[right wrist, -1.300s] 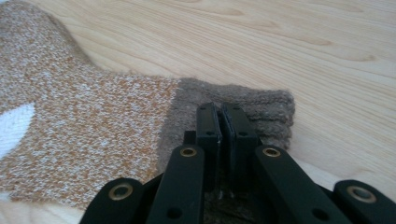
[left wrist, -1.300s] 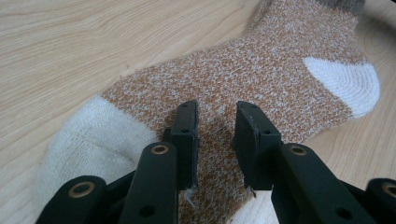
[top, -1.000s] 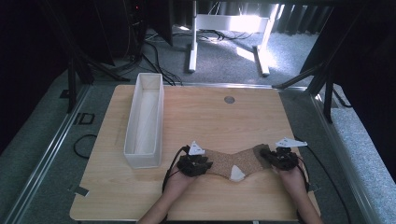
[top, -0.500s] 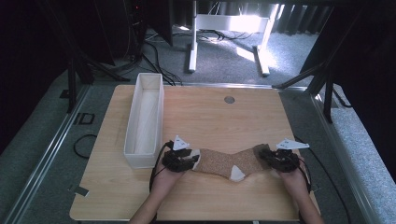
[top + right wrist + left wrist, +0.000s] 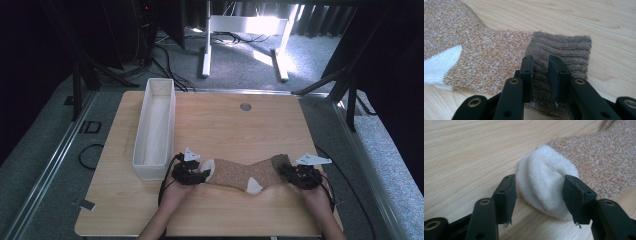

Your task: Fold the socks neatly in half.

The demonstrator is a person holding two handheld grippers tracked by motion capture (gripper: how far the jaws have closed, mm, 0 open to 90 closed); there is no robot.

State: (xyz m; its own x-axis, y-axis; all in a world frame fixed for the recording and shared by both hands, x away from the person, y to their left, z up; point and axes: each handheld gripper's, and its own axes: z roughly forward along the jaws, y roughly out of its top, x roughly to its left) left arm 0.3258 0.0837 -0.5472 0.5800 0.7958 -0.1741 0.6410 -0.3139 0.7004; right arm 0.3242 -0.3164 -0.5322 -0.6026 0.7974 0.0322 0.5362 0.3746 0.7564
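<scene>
High view, from left to right: a white box point(image 5: 155, 131) stands along the left side of the wooden table point(image 5: 225, 125). Just beside its near end, the left gripper point(image 5: 200, 174) sits at the white toe point(image 5: 544, 187) of a brown speckled sock point(image 5: 245, 172) lying flat near the table's front edge; its jaws have just been opening and now flank the toe, released. At the ribbed cuff point(image 5: 564, 50), the right gripper point(image 5: 292, 172) has its jaws narrowly parted over the knit, gripping nothing.

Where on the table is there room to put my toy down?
The wide bare wood between the white bin and the table's right edge, beyond the sock, is free. The near edge is crowded with the sock, both hands and grippers.
</scene>
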